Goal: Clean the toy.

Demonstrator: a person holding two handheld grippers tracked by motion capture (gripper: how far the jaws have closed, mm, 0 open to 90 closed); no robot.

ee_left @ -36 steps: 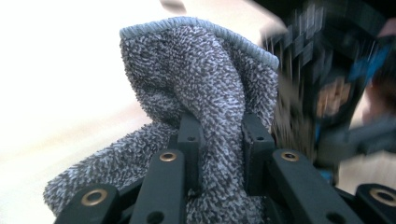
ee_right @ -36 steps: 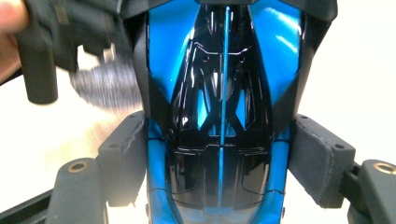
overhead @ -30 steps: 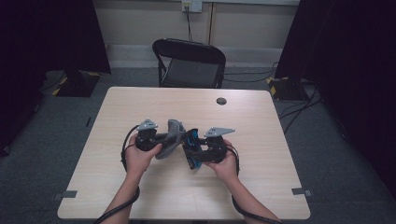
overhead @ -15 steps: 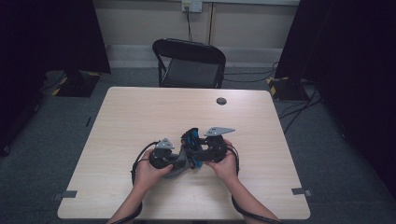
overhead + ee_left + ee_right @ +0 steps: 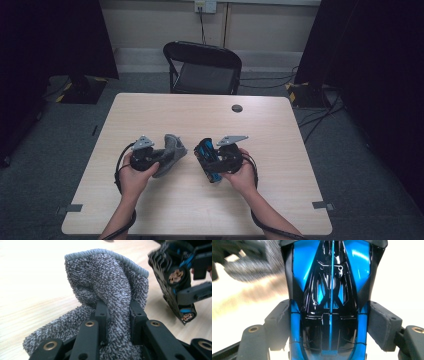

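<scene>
Currently I hold one item per gripper.
Left gripper clamps grey cloth; right gripper clamps blue-black toy car.

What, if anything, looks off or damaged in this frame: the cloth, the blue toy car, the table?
Nothing stands out. The left gripper pinches a bunched grey towel; the right gripper clamps a blue and black toy car, intact as far as shown. The table carries a small dark disc near its far edge.

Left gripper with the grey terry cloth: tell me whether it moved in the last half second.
Yes. The left gripper swung left, away from the right gripper, toward the table's left edge.
</scene>
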